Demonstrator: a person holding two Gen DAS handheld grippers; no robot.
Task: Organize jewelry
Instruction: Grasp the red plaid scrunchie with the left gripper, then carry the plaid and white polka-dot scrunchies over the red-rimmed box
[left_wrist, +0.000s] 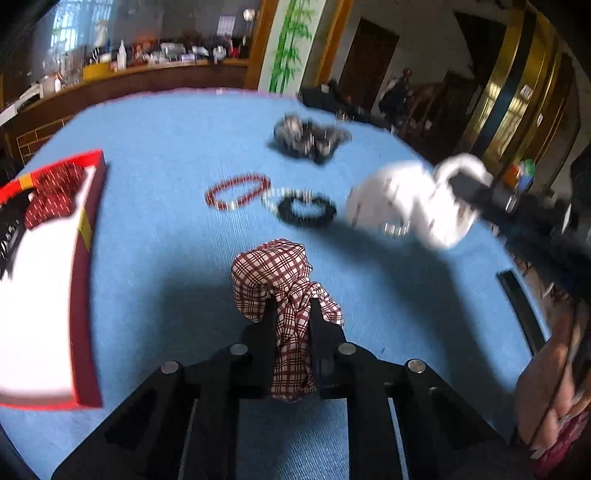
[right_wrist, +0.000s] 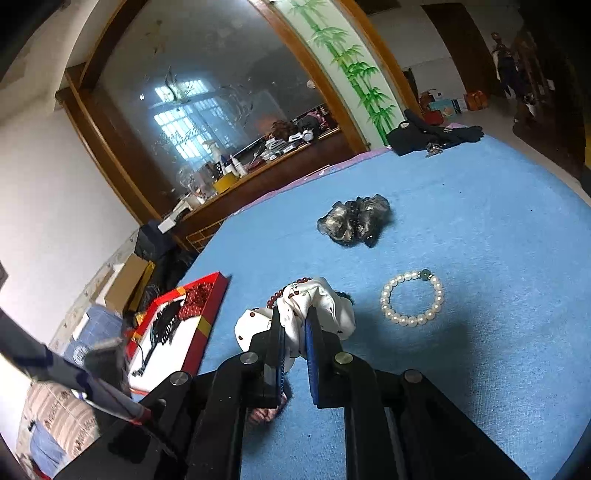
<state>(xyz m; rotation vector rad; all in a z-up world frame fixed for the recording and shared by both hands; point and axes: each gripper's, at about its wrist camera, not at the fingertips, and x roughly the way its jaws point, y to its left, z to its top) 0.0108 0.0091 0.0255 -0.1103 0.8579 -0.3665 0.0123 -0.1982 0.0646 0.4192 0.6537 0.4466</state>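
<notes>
Left tongs: clamped on the red plaid scrunchie, which is pinched between the two black fingers above the blue cover.
Right tongs: closed on the white spotted scrunchie, gathered fabric bunched at the tips.
Box: the red jewelry box is seen at the left edge, white-lined, with a red patterned piece and something black already inside.
Still lying out: a red bead bracelet, a black bead bracelet, a pearl bracelet and a dark grey scrunchie.
Handling: both scrunchies are judged light, soft and compressible; a pinch across the gathered band should hold. The bead bracelets are judged hard and slippery, best taken across the strand.
Hard to make out: the left view is motion-blurred; the box is cut off by the frame; the red beads are largely hidden behind the white scrunchie in the right view.
</notes>
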